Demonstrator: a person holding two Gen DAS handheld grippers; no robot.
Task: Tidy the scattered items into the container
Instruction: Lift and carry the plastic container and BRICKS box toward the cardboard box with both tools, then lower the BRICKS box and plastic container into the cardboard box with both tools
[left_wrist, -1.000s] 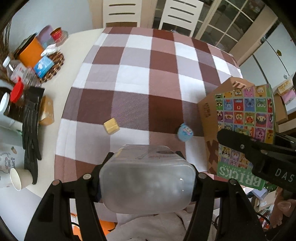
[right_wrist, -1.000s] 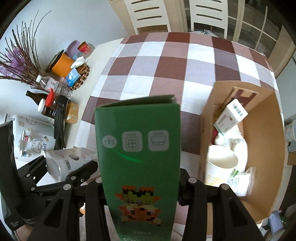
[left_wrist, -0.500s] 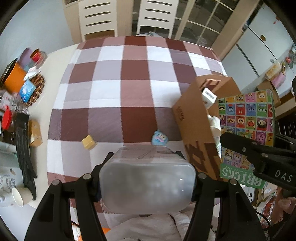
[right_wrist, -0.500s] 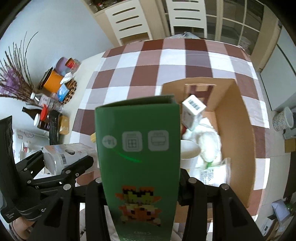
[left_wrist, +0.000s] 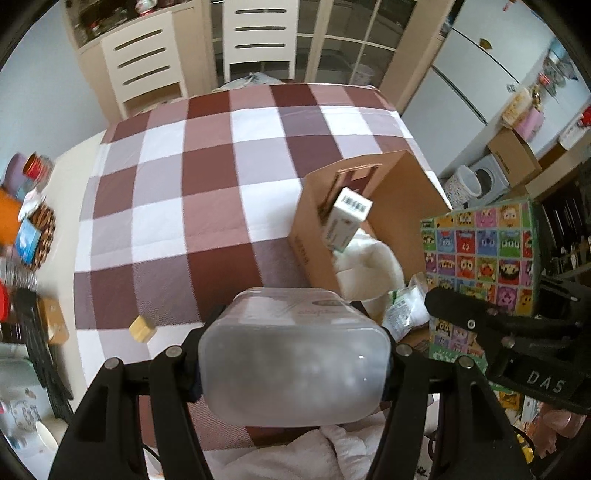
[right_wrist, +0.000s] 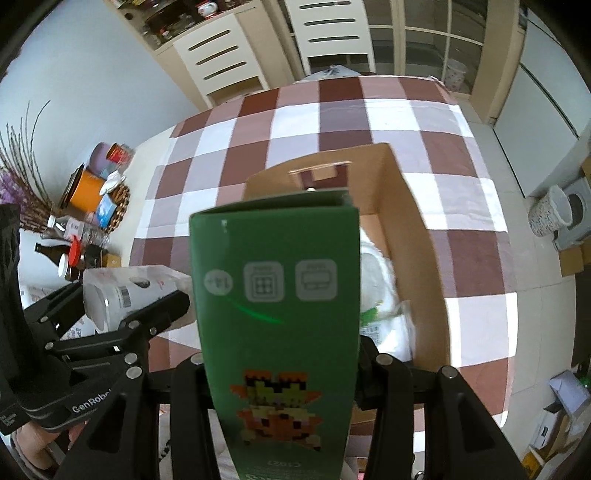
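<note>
Left gripper (left_wrist: 293, 363): clamped on frosted plastic jar (left_wrist: 291, 354), near the tabletop's front edge. Right gripper (right_wrist: 280, 373): clamped on green brick-set box (right_wrist: 277, 295). Cardboard box (right_wrist: 410, 229): open, at the tablecloth's right edge, holding white carton (left_wrist: 345, 218), cup, packets. Yellow cube (left_wrist: 142, 328): front left.

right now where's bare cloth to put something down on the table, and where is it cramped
The checked tablecloth is bare from the far chairs down to the small tan block, left of the cardboard box. Crowded: the cloth's left edge by the wicker coaster and orange tin, and the box floor, covered by packets.
</note>
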